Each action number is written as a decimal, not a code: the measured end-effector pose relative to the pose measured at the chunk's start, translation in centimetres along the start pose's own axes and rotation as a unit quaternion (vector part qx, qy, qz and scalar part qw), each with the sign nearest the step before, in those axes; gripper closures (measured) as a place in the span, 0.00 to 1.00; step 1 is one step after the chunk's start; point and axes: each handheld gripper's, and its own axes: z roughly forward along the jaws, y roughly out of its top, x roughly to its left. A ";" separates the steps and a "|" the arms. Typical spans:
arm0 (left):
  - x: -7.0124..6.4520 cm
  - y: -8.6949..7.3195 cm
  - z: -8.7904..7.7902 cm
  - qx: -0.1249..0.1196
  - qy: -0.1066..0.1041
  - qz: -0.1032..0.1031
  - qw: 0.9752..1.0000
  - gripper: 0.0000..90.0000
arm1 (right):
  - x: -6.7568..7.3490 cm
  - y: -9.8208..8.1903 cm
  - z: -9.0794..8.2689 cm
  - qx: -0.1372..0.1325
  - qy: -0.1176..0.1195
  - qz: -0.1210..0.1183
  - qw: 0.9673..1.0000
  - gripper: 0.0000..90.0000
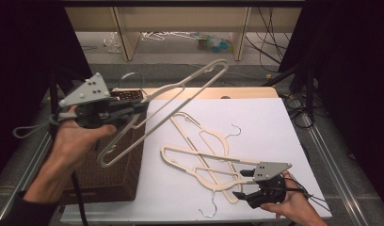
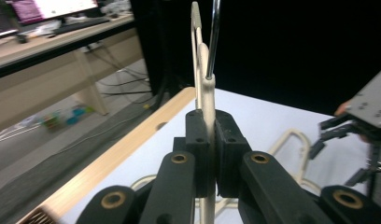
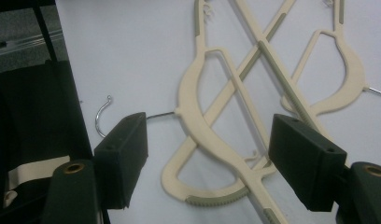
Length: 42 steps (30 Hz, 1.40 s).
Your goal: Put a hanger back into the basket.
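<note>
- While no brand, label or readable writing can be made out on any thing, a screen with bright unreadable content is seen at the top left corner of the left gripper view.
- A cream hanger is held in the air by the left gripper, above the left edge of the table and over the wicker basket.
- The jaws of the left gripper are pressed together on the neck of this hanger, as is seen in the left gripper view, where the cream neck stands between the two pads and the metal hook rises above them.
- The long axis of the lifted hanger runs obliquely in the high view: one end points up and to the far right, the other end points down toward the basket.
- Two more cream hangers are lying flat on the white table cover, crossed over each other, between the basket and the right gripper.
- Their metal hooks are turned in different directions: one hook points to the far right, another hook points to the near edge of the table.
- The jaws of the right gripper are spread wide, and nothing is pinched by them.
- In the right gripper view the lying hanger is seen on the table between the two open pads, with its hook just beside the left pad.
</note>
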 end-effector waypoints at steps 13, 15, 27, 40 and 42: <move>6.5 -5.6 -4.5 -0.004 0.082 -0.040 0.996 0.95 | -0.1 -0.1 0.0 0.001 0.001 0.005 1.000 0.32; 7.0 -6.6 -5.1 0.004 0.091 -0.059 0.994 0.95 | -0.1 -0.1 0.0 0.001 0.000 0.005 1.000 0.31; 9.6 -11.8 -7.5 0.039 0.116 -0.086 0.989 0.95 | -0.2 -0.1 0.1 -0.007 -0.007 0.009 1.000 0.24; 11.0 -15.3 -7.6 0.078 0.129 -0.102 0.983 0.95 | -0.2 -0.2 0.2 -0.007 -0.010 0.010 1.000 0.23; 11.1 -15.5 -7.6 0.084 0.130 -0.103 0.982 0.95 | -0.2 -0.2 0.2 -0.007 -0.010 0.012 1.000 0.23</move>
